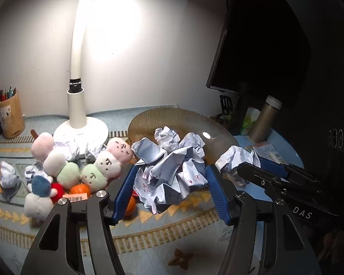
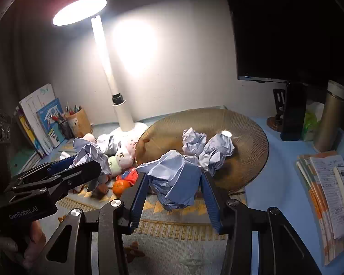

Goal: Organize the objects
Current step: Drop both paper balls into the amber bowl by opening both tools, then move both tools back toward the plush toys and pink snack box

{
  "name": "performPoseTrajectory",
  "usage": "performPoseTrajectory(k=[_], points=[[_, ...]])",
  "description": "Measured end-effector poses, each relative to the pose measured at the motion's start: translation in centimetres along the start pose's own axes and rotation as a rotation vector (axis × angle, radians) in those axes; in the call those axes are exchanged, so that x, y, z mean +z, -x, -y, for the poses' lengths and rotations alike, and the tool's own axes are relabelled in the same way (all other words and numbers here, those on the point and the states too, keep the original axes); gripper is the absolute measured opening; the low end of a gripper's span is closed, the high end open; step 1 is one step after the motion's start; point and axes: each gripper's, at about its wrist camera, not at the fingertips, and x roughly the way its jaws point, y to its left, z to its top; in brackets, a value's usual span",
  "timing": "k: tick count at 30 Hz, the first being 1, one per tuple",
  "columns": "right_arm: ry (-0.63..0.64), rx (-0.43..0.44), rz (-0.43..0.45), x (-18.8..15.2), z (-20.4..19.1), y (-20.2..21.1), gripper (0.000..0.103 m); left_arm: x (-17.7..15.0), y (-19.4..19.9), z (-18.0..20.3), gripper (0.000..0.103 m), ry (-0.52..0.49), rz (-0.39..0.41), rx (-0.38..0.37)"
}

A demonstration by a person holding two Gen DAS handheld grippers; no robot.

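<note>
Blue ribbed pads of the left gripper (image 1: pixel 169 190) clamp a crumpled paper wad (image 1: pixel 172 178) with red scribbles, held above the patterned mat (image 1: pixel 149 233), just near of the amber ribbed plate (image 1: pixel 172 116). Right gripper (image 2: pixel 174 190) pinches a second paper ball (image 2: pixel 174 178), near edge of the same plate. Two more balls (image 2: pixel 206 144) lie in the plate. Left of it: plush dango toys (image 1: pixel 103 162), an orange (image 1: pixel 80 189), lamp base (image 1: pixel 80 133).
</note>
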Motion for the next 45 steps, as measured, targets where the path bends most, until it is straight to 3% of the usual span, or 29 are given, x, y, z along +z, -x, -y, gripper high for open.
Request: performPoseTrajectory(k=[3,6,9,12,14,15,16,22,25,28,32,35,38,39,41,45], points=[[-0.091,-0.059,-0.014,2.3,2.1,-1.3,0.045,2.0,-2.7,0.8,0.060,-0.020,-0.007,0.008],[-0.159,-0.066,-0.018,3.7,3.9,-2.6,0.045,2.9,-5.1,1.4,0.070,-0.039,-0.006,0.025],[-0.177,-0.077,-0.032,4.5,5.0,-4.3,0.047,2.9,-7.3,1.3,0.088,-0.034,-0.037,0.021],[-0.189,-0.086,-0.055,4.2,5.7,-4.8,0.047,2.1,-7.8,0.3,0.088,0.007,-0.072,0.004],[-0.180,-0.069,-0.047,3.6,5.6,-4.1,0.051,1.5,-7.1,-0.3,0.088,0.021,-0.069,0.002],[-0.171,-0.069,-0.044,3.3,5.3,-3.8,0.062,1.4,-6.6,-0.6,0.088,0.028,-0.070,0.007],[-0.166,-0.073,-0.039,2.9,5.0,-3.5,0.066,1.2,-6.0,-0.8,0.088,0.038,-0.063,0.008],[-0.098,-0.005,-0.024,2.0,1.0,-0.9,0.066,0.3,1.7,-2.2,0.088,0.057,0.063,0.047],[-0.029,0.043,0.006,1.6,-2.6,1.2,0.066,-1.1,6.4,-4.0,0.089,0.092,0.126,0.133],[0.023,0.096,0.025,0.1,-6.0,2.1,0.066,-3.8,9.8,-7.2,0.101,0.160,0.168,0.224],[0.112,0.178,0.048,-4.0,-9.5,-0.1,0.067,-9.5,9.2,-12.7,0.101,0.262,0.106,0.360],[0.146,0.173,-0.036,-6.9,-11.0,-3.5,0.069,-12.0,9.2,-15.4,0.101,0.327,0.104,0.407],[0.170,0.126,-0.085,-8.4,-11.6,-5.5,0.069,-12.1,9.8,-16.0,0.101,0.352,0.148,0.405],[0.177,0.112,-0.088,-8.4,-11.8,-5.7,0.069,-12.2,9.3,-16.0,0.101,0.344,0.135,0.428],[0.174,0.116,-0.089,-8.5,-11.6,-6.0,0.069,-12.1,8.0,-16.1,0.101,0.333,0.067,0.388],[0.187,0.099,-0.117,-8.6,-11.7,-6.6,0.069,-12.2,8.2,-15.8,0.101,0.322,0.071,0.384]])
